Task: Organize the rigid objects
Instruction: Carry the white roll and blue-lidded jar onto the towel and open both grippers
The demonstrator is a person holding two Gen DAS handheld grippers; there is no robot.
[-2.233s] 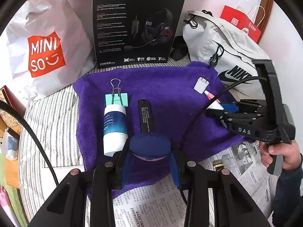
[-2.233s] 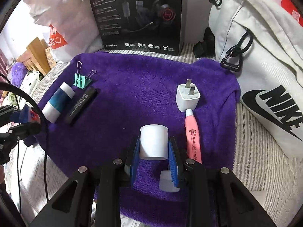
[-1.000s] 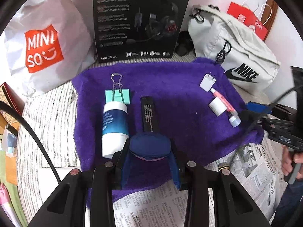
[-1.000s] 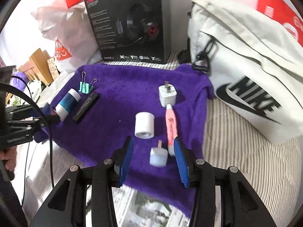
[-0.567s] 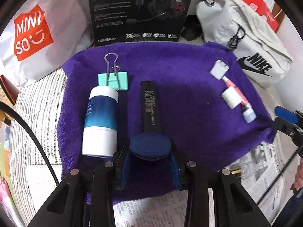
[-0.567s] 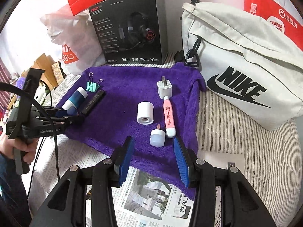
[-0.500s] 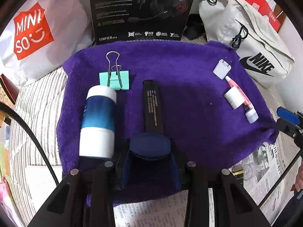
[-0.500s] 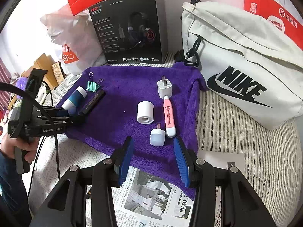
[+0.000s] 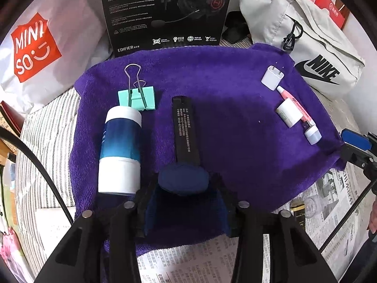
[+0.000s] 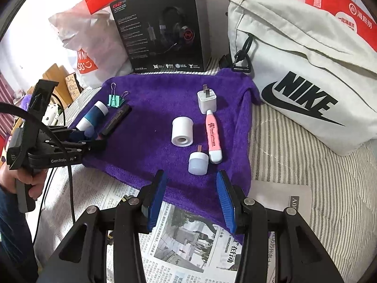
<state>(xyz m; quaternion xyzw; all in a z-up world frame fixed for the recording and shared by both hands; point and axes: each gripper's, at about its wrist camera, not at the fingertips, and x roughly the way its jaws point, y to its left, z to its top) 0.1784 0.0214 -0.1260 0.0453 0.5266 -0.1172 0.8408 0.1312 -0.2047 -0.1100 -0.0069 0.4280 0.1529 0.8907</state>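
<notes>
Closest in, the left hand-held gripper (image 9: pixel 183 202) is clenched around a dark blue round lid (image 9: pixel 183 178), low over the near edge of the purple towel (image 9: pixel 235 127). The right hand-held gripper (image 10: pixel 192 200) hangs released, blue pads spread wide with nothing between them, over the spot where towel meets newspaper (image 10: pixel 188 243).

Just past the left gripper, a black bar with white print (image 9: pixel 185 129) lies lengthwise, its near end right behind the lid. Beside it on the left, a blue-and-white bottle (image 9: pixel 120 151) rests on its side, and touching its far end is a mint binder clip (image 9: pixel 136 96) with wire handles pointing away.

Over on the right side of the towel, a small pale cap (image 10: pixel 198 163) sits nearest the right gripper, a pink-and-white pen-like stick (image 10: pixel 213 136) just beside it. A white cylinder (image 10: pixel 182 131) lies next to the stick, hollow end toward the camera. Beyond them, a white plug adapter (image 10: pixel 207 100) stands prongs up, touching the stick's far tip.

At the back, a black headset box (image 10: pixel 162 28) stands upright, with a white Nike bag (image 10: pixel 301 66) to its right and a Miniso bag (image 9: pixel 40 44) to its left, all on a striped bedsheet (image 10: pixel 306 169).
</notes>
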